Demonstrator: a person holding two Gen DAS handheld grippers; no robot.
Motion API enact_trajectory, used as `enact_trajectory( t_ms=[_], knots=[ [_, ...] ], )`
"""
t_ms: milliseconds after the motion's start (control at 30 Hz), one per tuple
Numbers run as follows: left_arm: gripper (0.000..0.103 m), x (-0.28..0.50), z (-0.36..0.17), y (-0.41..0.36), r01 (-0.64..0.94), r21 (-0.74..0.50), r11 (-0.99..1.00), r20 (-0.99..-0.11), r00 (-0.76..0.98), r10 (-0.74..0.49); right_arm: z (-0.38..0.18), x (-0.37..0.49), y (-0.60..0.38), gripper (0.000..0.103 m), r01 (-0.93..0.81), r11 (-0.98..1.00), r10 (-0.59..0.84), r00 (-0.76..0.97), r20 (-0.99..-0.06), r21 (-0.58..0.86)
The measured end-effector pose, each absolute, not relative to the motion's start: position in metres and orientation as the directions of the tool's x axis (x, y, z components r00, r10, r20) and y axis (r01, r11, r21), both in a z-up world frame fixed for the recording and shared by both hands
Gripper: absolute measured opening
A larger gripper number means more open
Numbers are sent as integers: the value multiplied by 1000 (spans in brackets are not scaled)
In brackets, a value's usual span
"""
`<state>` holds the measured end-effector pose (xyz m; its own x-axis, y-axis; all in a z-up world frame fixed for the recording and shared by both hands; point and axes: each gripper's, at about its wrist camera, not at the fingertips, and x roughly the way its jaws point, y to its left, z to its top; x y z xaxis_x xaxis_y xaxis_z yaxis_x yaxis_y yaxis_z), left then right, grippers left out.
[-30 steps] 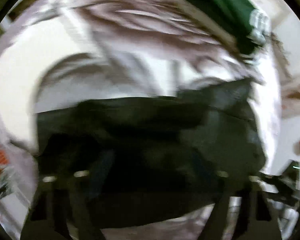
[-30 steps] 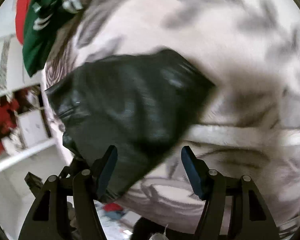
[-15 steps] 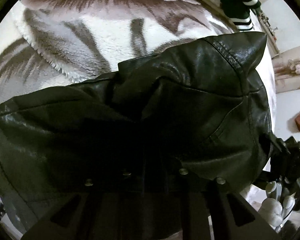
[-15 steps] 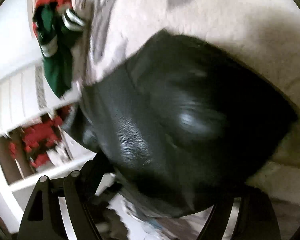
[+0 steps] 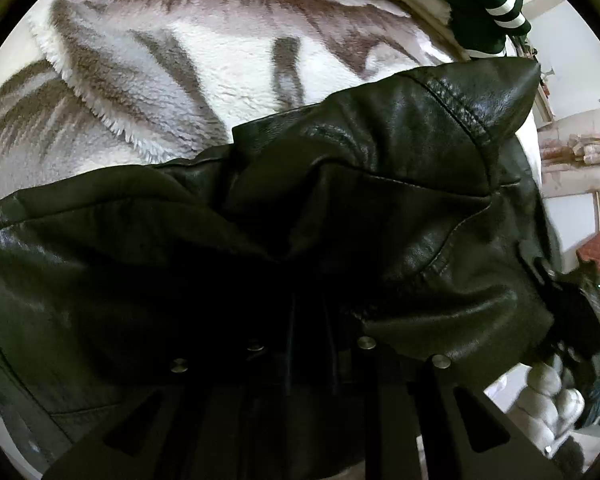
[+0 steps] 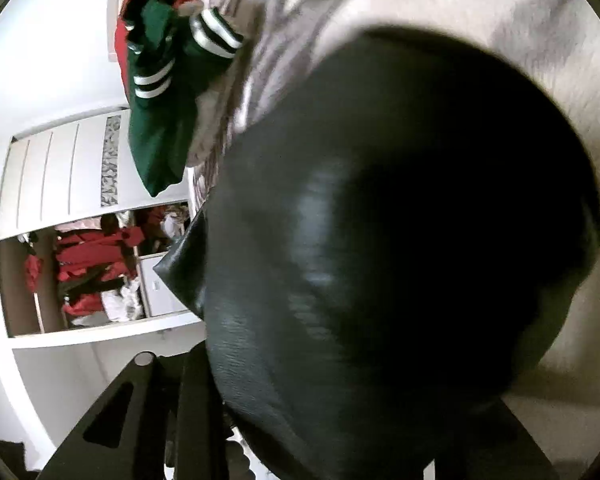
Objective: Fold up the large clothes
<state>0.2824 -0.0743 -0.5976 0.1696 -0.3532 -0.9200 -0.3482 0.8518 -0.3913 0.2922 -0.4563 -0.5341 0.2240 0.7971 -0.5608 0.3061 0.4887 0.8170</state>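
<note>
A black leather jacket lies bunched on a fluffy white and brown patterned blanket. My left gripper points steeply down and is shut on a fold of the jacket, its fingers buried in the dark leather. In the right wrist view the jacket fills most of the picture. My right gripper is closing on a thick bundle of it. The leather fills the gap, lies against the left finger and hides the pads.
A green garment with white stripes hangs over the blanket's far edge beside a red one. An open white wardrobe with red clothes stands beyond the bed. A white puffy object lies past the jacket at lower right.
My left gripper sank onto the jacket and its jaws drew together on the leather. My right gripper pushed in and turned, so the jacket now covers its fingers, which narrowed.
</note>
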Motion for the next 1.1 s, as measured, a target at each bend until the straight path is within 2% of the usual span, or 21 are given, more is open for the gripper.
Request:
enact_trajectory(
  t_ms=[167,333,500,567,633,667,767,900,1000,1033,1100],
  knots=[
    [14,278,-600,-69,-360,-412,837,-911,170,-376,-477,282,-423,26,194,549,789,201,-581,813],
    [14,267,-595,-58,-397,-450,800,-893,194,-406,-436,281,-378,25,55,633,758,157,-633,772],
    [15,220,-554,-8,-491,-389,780,-918,272,-287,-392,267,-323,25,-179,731,681,121,-722,659],
    [30,184,-536,24,-547,-346,762,-931,298,-209,-380,255,-289,25,-279,740,655,92,-750,612],
    [90,145,-527,52,-601,-296,742,-944,300,-134,-373,234,-261,25,-375,740,623,67,-780,558],
    [95,125,-523,67,-634,-264,727,-951,296,-88,-370,225,-244,25,-426,734,604,55,-795,529],
    [95,65,-517,104,-726,-179,664,-966,257,20,-367,190,-180,25,-581,687,542,10,-841,436],
    [95,-1,-525,133,-822,-131,554,-979,197,60,-392,112,-90,25,-788,542,424,-43,-905,291],
    [95,-34,-534,144,-876,-134,463,-983,178,54,-429,52,-51,25,-859,454,316,-93,-944,236],
    [95,-37,-539,146,-887,-135,442,-984,173,47,-449,36,-39,26,-872,437,256,-116,-960,222],
    [95,-43,-543,146,-901,-133,413,-985,166,46,-470,25,-30,35,-877,424,188,-158,-969,225]
  ],
)
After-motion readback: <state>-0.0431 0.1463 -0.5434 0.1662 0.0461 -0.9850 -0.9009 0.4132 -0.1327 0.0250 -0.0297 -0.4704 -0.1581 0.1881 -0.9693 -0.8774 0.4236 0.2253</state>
